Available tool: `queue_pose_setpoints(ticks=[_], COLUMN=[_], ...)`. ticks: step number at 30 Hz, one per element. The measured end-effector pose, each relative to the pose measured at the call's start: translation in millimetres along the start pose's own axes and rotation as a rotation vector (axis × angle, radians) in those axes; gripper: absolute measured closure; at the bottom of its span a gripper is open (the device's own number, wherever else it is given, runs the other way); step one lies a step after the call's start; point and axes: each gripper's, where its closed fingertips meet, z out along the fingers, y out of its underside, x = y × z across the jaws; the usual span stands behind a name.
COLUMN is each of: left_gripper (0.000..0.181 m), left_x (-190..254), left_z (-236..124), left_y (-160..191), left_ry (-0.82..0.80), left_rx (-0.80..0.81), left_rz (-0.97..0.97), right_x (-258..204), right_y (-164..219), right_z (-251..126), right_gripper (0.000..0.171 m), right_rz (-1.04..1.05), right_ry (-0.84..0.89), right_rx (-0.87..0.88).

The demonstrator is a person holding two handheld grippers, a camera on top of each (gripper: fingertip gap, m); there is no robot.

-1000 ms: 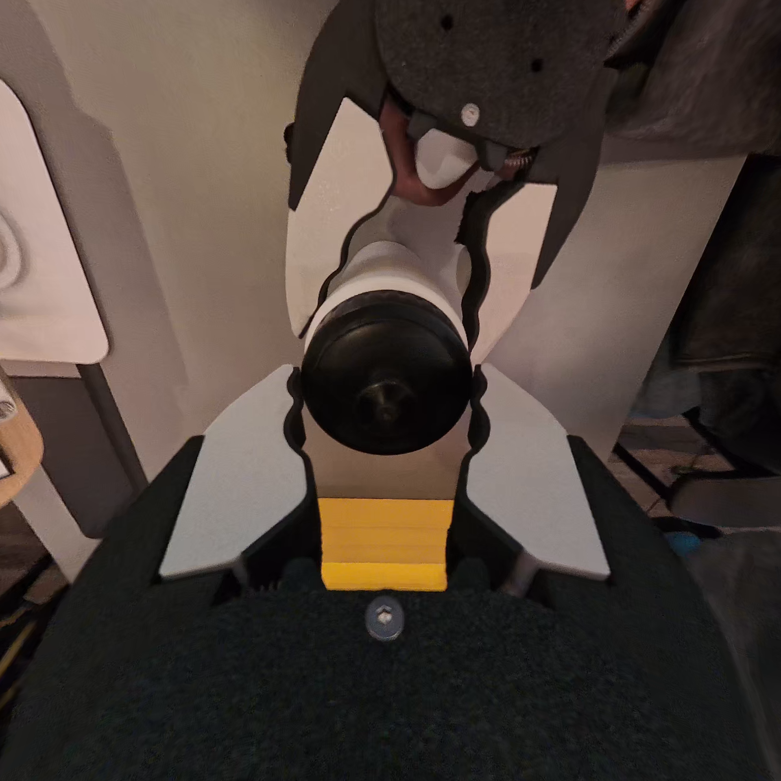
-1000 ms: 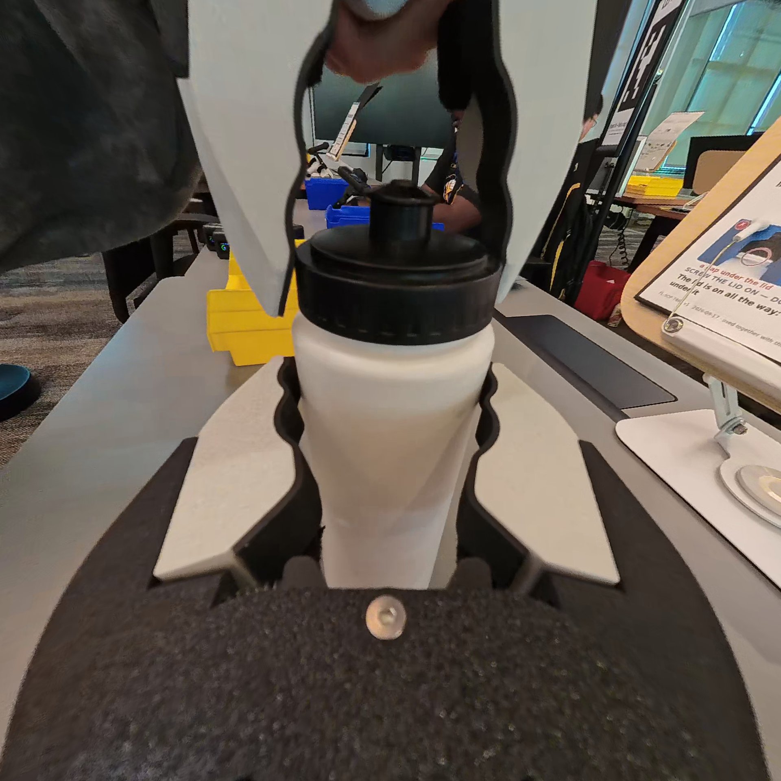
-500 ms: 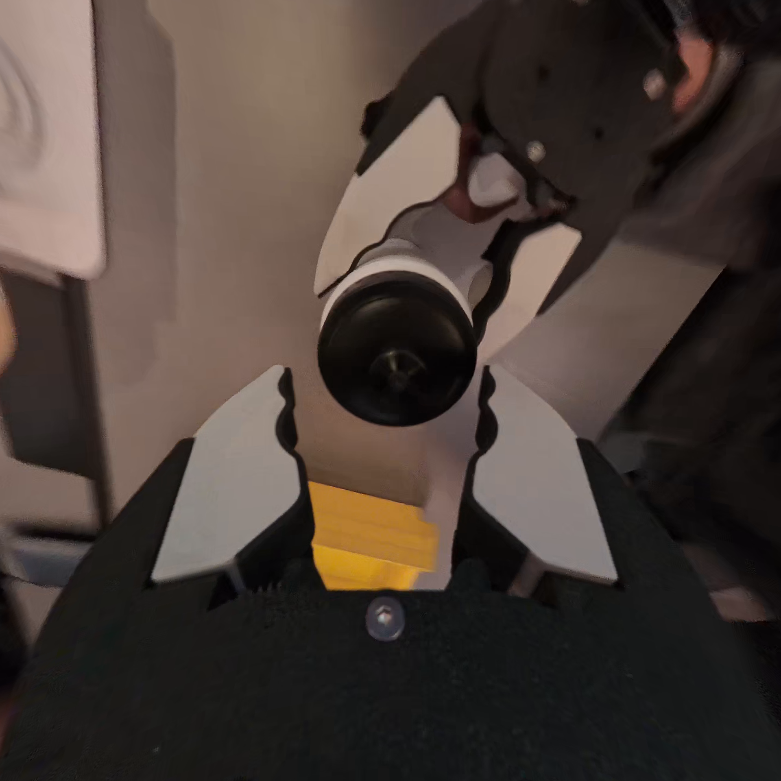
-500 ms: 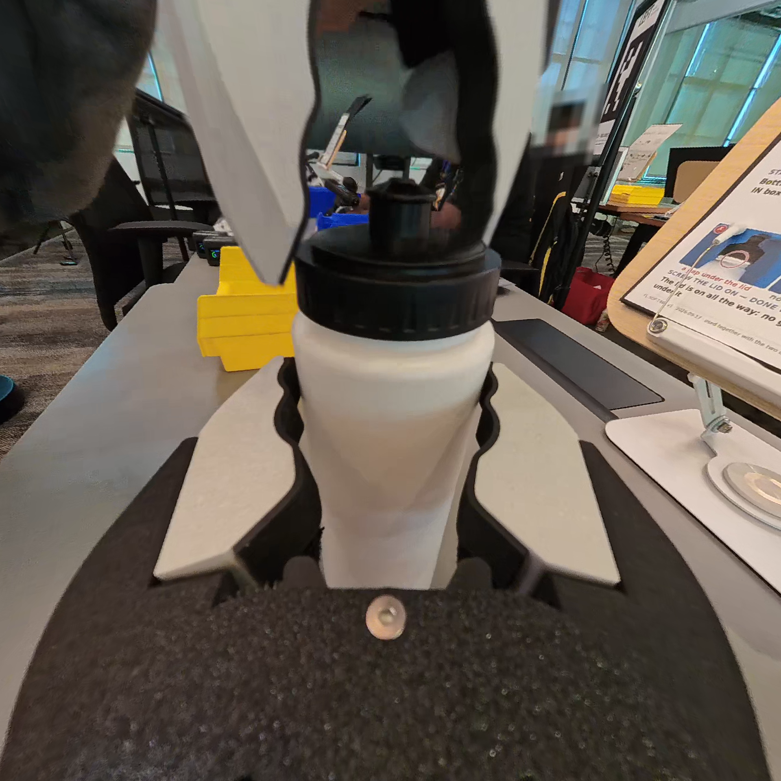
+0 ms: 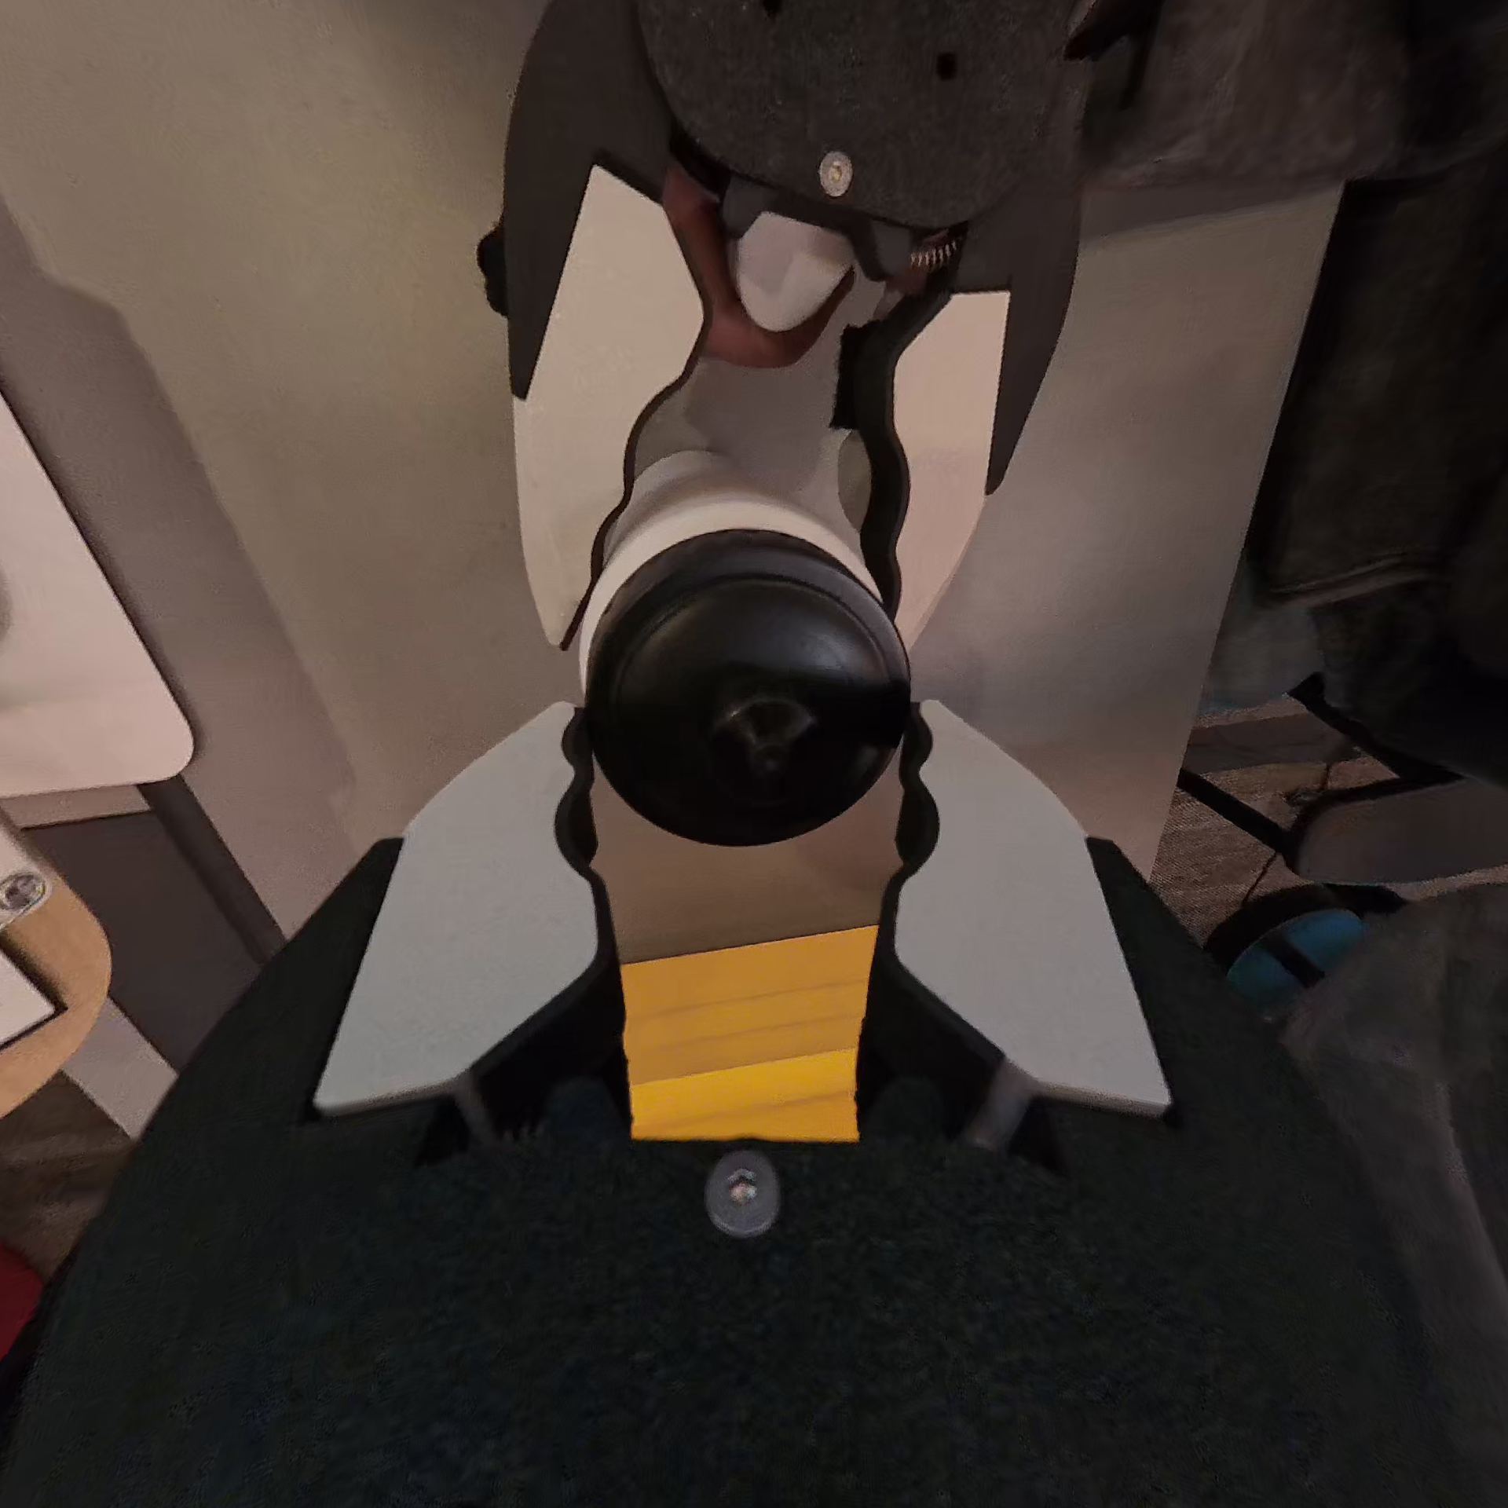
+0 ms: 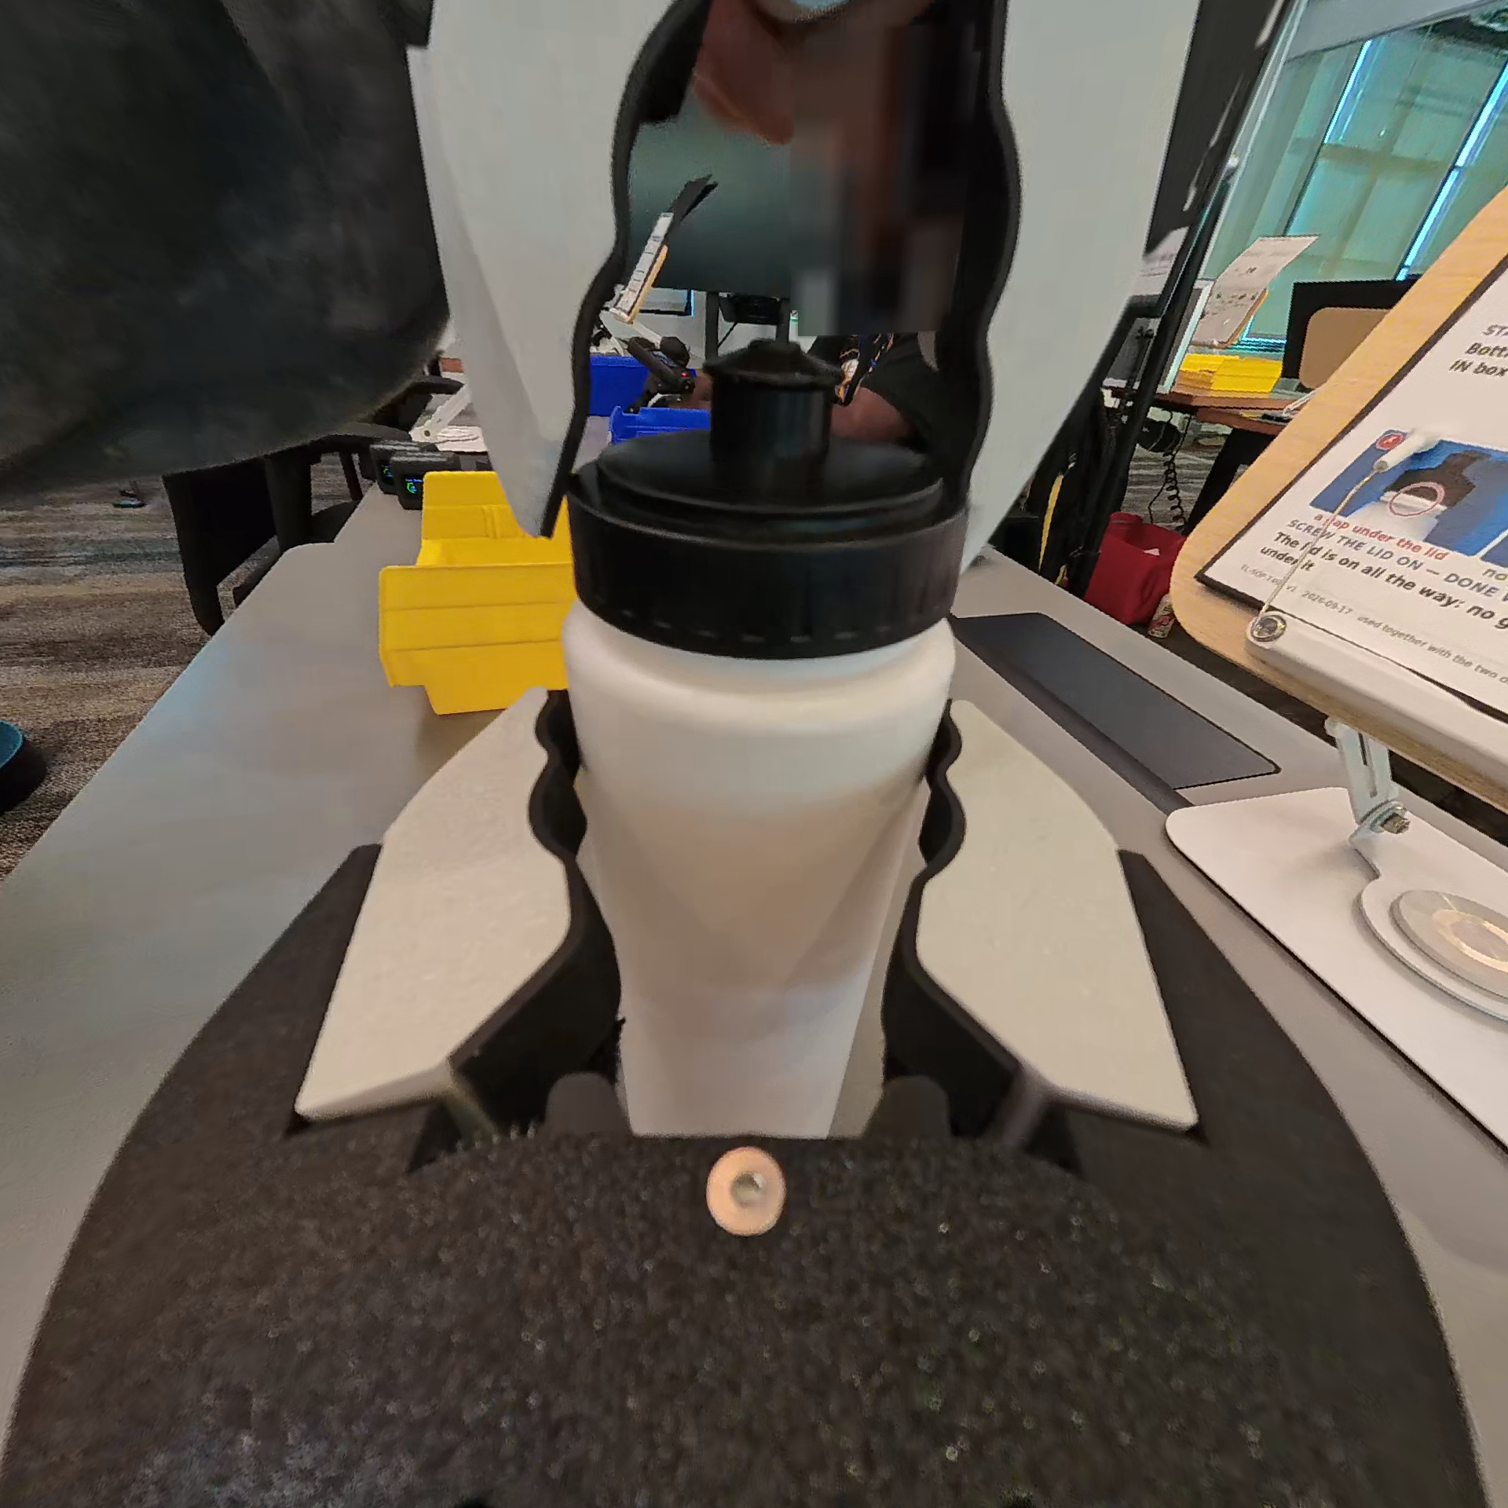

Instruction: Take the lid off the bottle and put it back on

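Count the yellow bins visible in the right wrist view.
2 groups at least: one yellow stack on the grey table left of the bottle, and yellow bins on a far desk at right. Others may be hidden.

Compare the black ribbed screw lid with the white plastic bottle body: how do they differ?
The black ribbed screw lid is dark, short and ridged; the white plastic bottle body is pale, taller and smooth. The right tongs clamp the body; the left tongs flank the lid from above, grip unclear. Both are round, and they sit joined.
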Motion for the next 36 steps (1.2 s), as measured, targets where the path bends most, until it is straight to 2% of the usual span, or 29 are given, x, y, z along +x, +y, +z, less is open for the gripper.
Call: queue_pose_setpoints(ticks=[2,5,8,9,12,14,17,20,23,26,30,31,33,36], left_gripper=[0.109,0.109,0.11,0.111,0.111,0.11,0.103,0.083,0.087,0.088,0.109,0.109,0.109,0.109], left_x=[0,2,-3,-7,-6,-2,-2,-9,-4,-5,-4,-4,-3,0], left_z=[0,1,-1,-1,-1,-2,-12,-21,-17,-7,1,0,1,1], left_y=[0,-3,-11,-15,-14,-10,-3,12,12,9,5,4,4,3], left_ry=[-0.021,-0.037,-0.018,-0.027,-0.018,0.007,-0.031,-0.185,-0.157,-0.095,-0.063,-0.068,-0.079,-0.082], left_rx=[-0.009,0.031,0.204,0.255,0.26,0.224,0.169,0.075,0.042,0.005,-0.025,-0.026,-0.015,0.023], left_rz=[-0.118,-0.412,-0.849,-0.9,-0.877,-0.773,-0.46,-0.129,0.032,0.033,0.051,0.037,-0.023,-0.251], right_x=[0,0,2,1,2,1,1,0,0,0,0,0,0,1], right_y=[0,0,0,0,0,0,0,0,-1,0,0,-1,0,0], right_z=[0,-1,0,0,1,2,2,2,2,2,1,1,1,1], right_gripper=[0.089,0.089,0.089,0.089,0.089,0.089,0.089,0.089,0.089,0.089,0.089,0.089,0.089,0.089], right_rz=[0.002,0.001,0.007,-0.002,0.003,0.007,0.008,0.008,0.008,0.008,0.009,0.007,0.006,0.008], right_ry=[0.004,0.021,0.049,0.057,0.061,0.055,0.041,0.032,0.028,0.027,0.027,0.026,0.03,0.042], right_rx=[-0.002,-0.006,-0.008,-0.009,-0.009,-0.004,0.003,0.005,0.008,0.007,0.006,0.006,0.001,-0.008])
